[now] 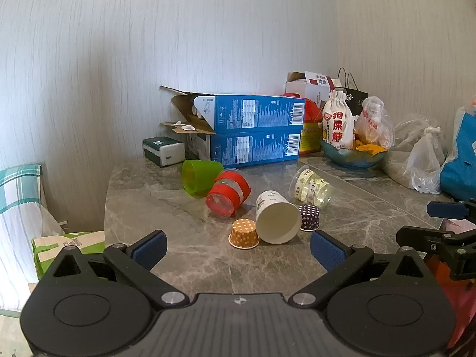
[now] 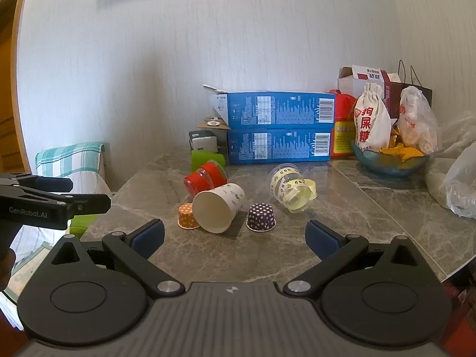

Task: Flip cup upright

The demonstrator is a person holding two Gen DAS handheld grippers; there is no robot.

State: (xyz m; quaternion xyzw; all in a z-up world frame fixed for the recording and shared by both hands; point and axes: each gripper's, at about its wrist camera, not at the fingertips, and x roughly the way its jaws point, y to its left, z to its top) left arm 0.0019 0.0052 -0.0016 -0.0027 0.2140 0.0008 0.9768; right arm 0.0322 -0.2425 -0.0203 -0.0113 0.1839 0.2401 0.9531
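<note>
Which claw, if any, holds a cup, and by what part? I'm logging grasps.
Neither. The left claw and right claw are both open and empty, short of the tipped white paper cup.

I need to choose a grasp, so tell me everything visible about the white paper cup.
The white paper cup looks like thin paper with small printed figures. It lies on its side on the grey marble table, open mouth toward the cameras, empty inside. The orange dotted cup sits against its rim; nothing grips it.
</note>
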